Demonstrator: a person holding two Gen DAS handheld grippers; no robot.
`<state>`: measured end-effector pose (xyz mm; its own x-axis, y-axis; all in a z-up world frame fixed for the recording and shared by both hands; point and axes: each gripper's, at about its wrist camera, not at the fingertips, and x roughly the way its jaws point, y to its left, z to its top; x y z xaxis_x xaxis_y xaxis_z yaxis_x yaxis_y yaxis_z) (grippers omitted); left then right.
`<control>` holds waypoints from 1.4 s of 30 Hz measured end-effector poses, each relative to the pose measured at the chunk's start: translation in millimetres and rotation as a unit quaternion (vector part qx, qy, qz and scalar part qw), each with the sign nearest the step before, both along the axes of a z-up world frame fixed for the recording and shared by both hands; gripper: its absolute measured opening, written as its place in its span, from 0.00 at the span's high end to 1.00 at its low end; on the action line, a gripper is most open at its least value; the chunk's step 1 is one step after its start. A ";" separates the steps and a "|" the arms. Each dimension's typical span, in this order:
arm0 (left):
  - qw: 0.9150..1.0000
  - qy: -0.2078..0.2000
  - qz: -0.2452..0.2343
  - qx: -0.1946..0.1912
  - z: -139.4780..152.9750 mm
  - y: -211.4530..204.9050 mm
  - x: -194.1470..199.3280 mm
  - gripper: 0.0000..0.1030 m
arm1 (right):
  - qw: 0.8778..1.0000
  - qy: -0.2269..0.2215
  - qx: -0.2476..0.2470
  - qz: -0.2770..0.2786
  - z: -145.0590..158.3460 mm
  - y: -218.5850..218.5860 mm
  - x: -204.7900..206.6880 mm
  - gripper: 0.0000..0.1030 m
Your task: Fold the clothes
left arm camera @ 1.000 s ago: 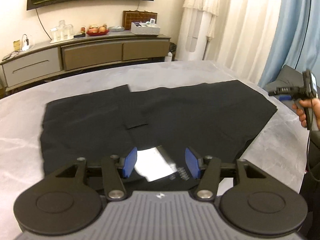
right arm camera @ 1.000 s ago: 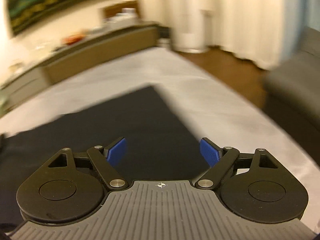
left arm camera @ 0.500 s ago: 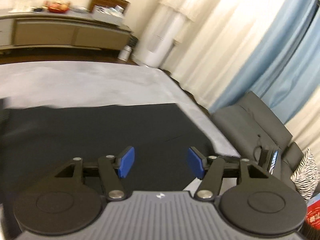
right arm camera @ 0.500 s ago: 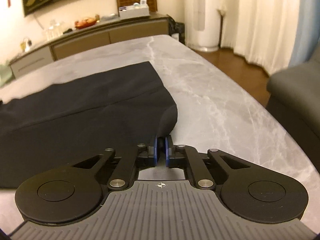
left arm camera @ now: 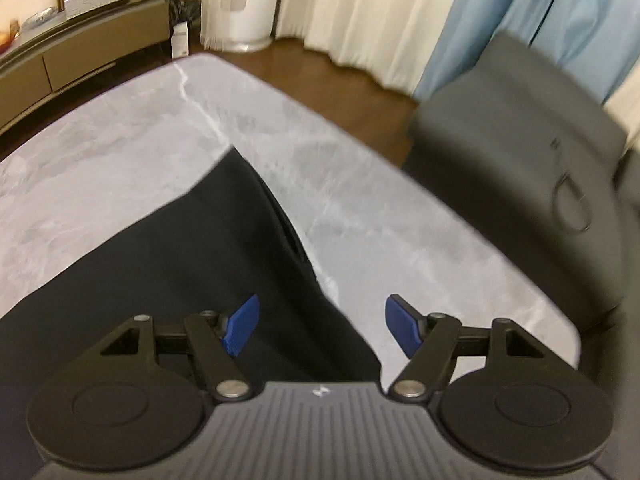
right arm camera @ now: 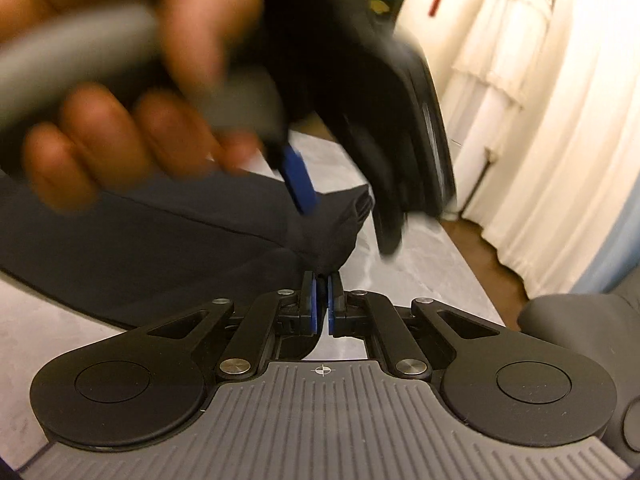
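Black garment (left arm camera: 192, 248) lies spread on the grey marbled tabletop (left arm camera: 360, 208), its long axis running from the near left, under the left gripper (left arm camera: 320, 330), away toward a far corner that points ahead and slightly left of the jaws. Its right-hand edge slants from that corner down to the space between the jaws, with a layered fold showing along the edge. The left gripper's jaws stand wide open above this edge: the left blue pad is over the cloth, the right one over bare tabletop, and neither pinches anything.

In the right wrist view the right gripper (right arm camera: 322, 300) has its jaws closed on a bunched corner of the garment, the cloth rising in a small peak just ahead of the pads and trailing off to the left of the jaws, flat over the tabletop. Directly ahead of and above these jaws, blurred, a hand (right arm camera: 120, 92) grips the grey handle of the left gripper, one blue pad of which shows close to the pinched corner. A dark armchair (left arm camera: 520, 152) stands beyond the tabletop's right edge, before pale curtains (left arm camera: 360, 12).
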<state>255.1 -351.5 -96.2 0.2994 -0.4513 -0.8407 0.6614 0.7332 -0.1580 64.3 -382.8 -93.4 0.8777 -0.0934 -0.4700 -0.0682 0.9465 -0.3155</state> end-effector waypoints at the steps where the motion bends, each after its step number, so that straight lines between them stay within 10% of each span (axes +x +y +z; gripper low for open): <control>1: 1.000 0.002 -0.001 0.012 -8.1 -5.4 1.6 0.39 | 1.000 -0.002 0.002 0.005 1.0 -0.5 -1.8 0.97; 3: 0.999 0.015 0.007 0.033 -20.9 -9.6 7.9 0.64 | 1.000 -0.002 0.005 0.009 1.5 -2.1 -3.3 0.97; 8: 0.999 0.012 0.027 0.023 -21.8 -2.8 12.1 0.66 | 0.999 0.017 0.036 -0.003 2.9 -14.0 3.0 0.95; 12: 0.999 -0.001 0.039 0.003 -6.1 9.0 7.5 0.94 | 0.998 0.015 0.061 0.006 9.5 -18.4 0.0 0.93; 17: 0.992 -0.011 0.100 -0.077 32.7 84.3 -3.5 0.95 | 0.990 0.014 0.121 0.068 23.6 -15.2 -14.4 0.62; 24: 0.970 0.016 0.227 -0.088 14.6 241.4 -27.4 0.95 | 0.978 0.047 0.153 0.133 26.7 12.2 -19.2 0.58; 36: 0.961 -0.001 0.272 -0.050 0.1 271.6 -39.1 0.94 | 0.979 0.076 0.116 0.152 20.0 77.9 -12.0 0.50; 42: 0.957 -0.007 0.284 -0.052 6.5 288.2 -52.0 0.71 | 0.978 0.086 0.108 0.158 10.5 97.7 -7.9 0.50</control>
